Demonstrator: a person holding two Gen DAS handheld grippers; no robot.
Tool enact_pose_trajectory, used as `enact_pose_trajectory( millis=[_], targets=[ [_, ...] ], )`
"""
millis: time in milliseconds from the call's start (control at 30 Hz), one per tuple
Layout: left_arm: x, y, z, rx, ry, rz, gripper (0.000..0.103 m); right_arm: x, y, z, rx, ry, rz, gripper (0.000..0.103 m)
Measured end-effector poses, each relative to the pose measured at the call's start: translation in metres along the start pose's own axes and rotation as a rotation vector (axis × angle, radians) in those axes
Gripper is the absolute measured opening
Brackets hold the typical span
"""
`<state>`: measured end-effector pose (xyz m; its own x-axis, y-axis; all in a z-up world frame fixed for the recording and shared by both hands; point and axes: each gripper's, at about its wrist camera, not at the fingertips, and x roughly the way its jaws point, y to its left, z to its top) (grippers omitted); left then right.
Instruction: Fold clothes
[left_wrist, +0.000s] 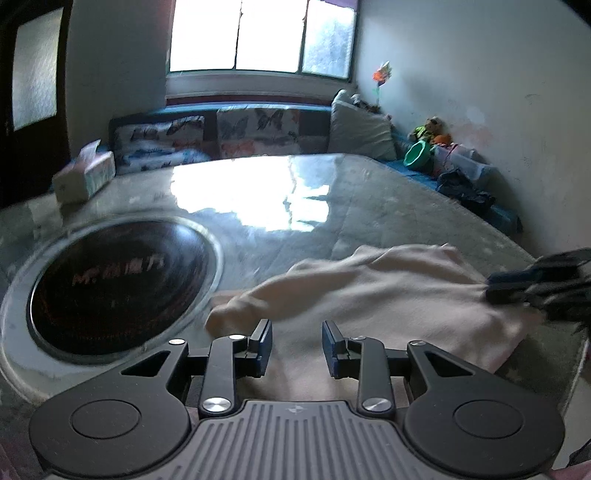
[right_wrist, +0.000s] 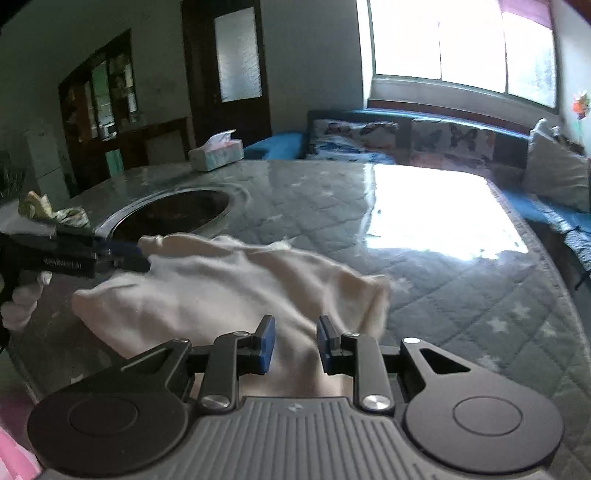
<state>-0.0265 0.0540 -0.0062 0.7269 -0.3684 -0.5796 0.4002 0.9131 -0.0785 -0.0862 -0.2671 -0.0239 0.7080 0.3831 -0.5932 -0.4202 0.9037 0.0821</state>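
A cream garment (left_wrist: 369, 288) lies bunched on the glass-topped table (left_wrist: 369, 206), just right of a round black hob (left_wrist: 118, 280). My left gripper (left_wrist: 297, 328) has cream cloth filling the narrow gap between its blue pads. In the right wrist view this left gripper (right_wrist: 129, 254) pinches the garment's (right_wrist: 221, 288) left corner, held by a white-gloved hand (right_wrist: 22, 299). My right gripper (right_wrist: 296, 325) also stands narrowly apart with cloth between its pads. From the left wrist view the right gripper (left_wrist: 495, 288) grips the garment's right edge, and the cloth pulls up toward it.
A tissue box (left_wrist: 85, 177) stands at the table's far left. A bench with butterfly cushions (left_wrist: 255, 129) runs under the window, with toys and a green bowl (left_wrist: 417, 153) in the corner. The table edge (right_wrist: 554, 280) curves away on the right. A crumpled patterned cloth (right_wrist: 40, 210) lies far left.
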Motion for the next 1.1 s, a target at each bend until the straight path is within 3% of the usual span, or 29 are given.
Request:
enact_pose_trajectory(
  millis=[167,500,833,1100],
  targets=[
    [-0.009,-0.019,0.008,0.036,-0.033,-0.066,0.033,0.004,-0.004,0.004,0.002,0.014,0.018,0.023],
    [0.017,-0.066,0.001,0.098,0.032,-0.200,0.032,0.040,-0.013,0.038,-0.019,0.013,0.019,0.023],
    [0.028,-0.066,-0.006,0.091,0.055,-0.215,0.032,0.063,-0.024,0.038,0.014,0.046,-0.022,0.023],
    [0.027,-0.070,-0.011,0.087,0.052,-0.211,0.033,0.070,-0.010,0.054,-0.014,0.036,0.050,0.021]
  ],
)
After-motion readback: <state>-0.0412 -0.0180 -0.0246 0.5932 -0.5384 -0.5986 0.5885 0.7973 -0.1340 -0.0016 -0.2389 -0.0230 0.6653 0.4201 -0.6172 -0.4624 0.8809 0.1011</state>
